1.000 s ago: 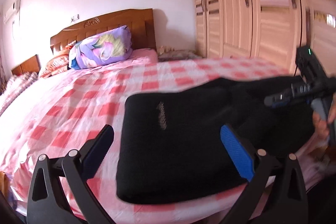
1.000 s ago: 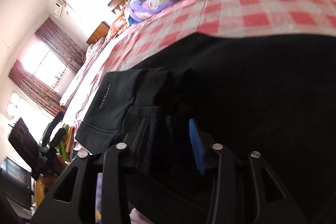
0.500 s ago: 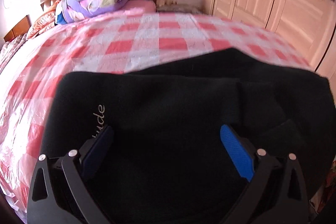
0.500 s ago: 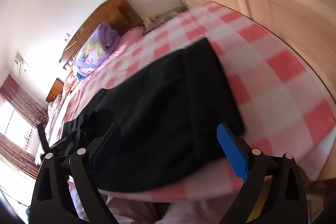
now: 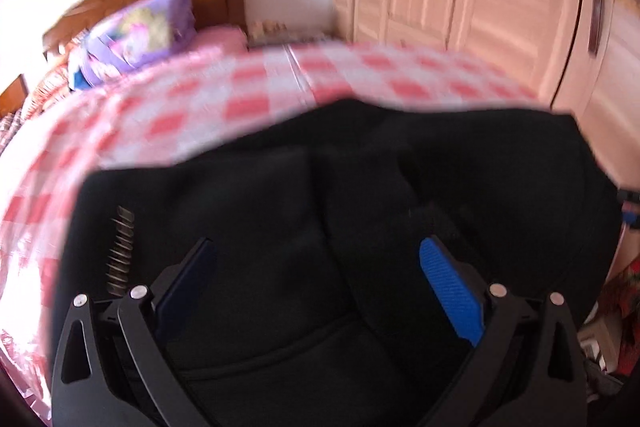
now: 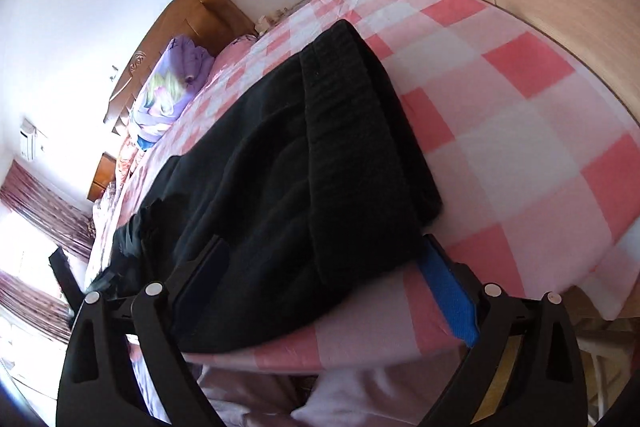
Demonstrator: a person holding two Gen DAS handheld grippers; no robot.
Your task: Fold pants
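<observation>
The black pants (image 6: 304, 163) lay folded on the checked bed (image 6: 520, 131), both the left claw (image 5: 316, 287) and right claw (image 6: 320, 279) spread wide and empty over them; soft, thick and limp, they seemed best pinched at the 5 o'clock ribbed edge.

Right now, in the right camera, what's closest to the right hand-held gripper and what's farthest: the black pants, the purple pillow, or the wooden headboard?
From the right hand-held gripper:
1. Black pants, lying between its open fingers at the bed's near edge.
2. Purple pillow, up the bed, upper left.
3. Wooden headboard, behind the pillow against the wall.
</observation>
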